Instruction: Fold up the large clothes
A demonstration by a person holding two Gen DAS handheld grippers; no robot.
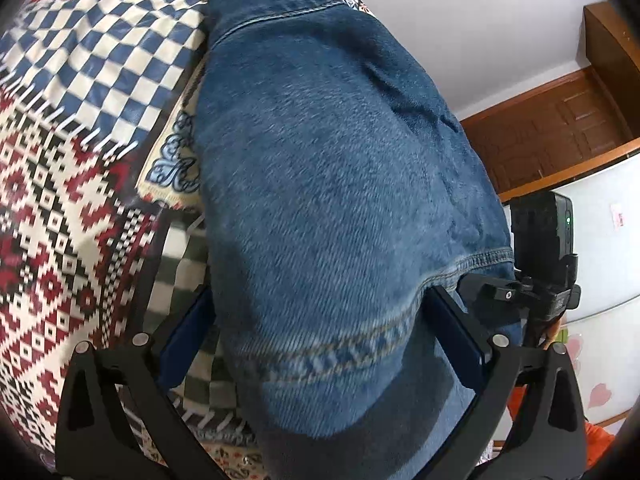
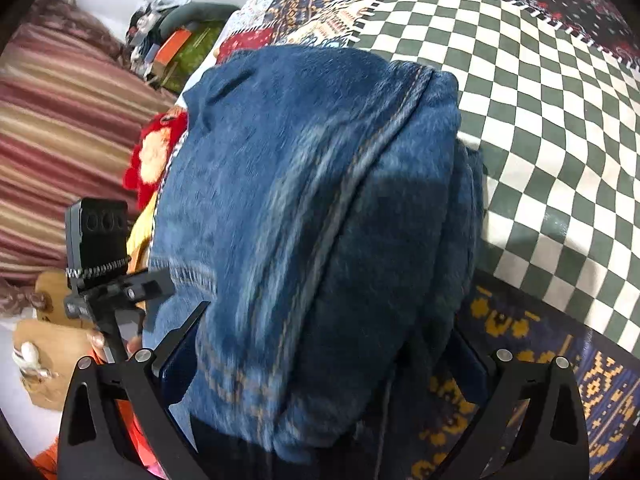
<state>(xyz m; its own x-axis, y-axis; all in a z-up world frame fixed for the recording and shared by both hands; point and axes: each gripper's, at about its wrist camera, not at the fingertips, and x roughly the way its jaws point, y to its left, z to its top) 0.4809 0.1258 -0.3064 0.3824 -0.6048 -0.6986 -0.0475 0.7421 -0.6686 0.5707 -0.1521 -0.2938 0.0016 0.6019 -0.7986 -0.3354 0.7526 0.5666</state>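
A pair of blue denim jeans [image 1: 328, 168] fills the left wrist view, lifted over a patchwork bedspread [image 1: 48, 220]. My left gripper [image 1: 320, 320] has a thick fold of the denim, with an orange-stitched seam, between its fingers. In the right wrist view the same jeans [image 2: 312, 200] bulge between the fingers of my right gripper [image 2: 320, 344]. The other gripper shows at the left edge of the right wrist view [image 2: 100, 248] and at the right of the left wrist view [image 1: 540, 264]. Both sets of fingertips are hidden by cloth.
A blue and white checked cloth [image 1: 96, 64] lies at the left. A green and white checked cloth [image 2: 540, 112] covers the bed at the right. A striped cloth [image 2: 52, 128] and clutter [image 2: 176, 44] sit at the left. A wooden door [image 1: 560, 132] stands behind.
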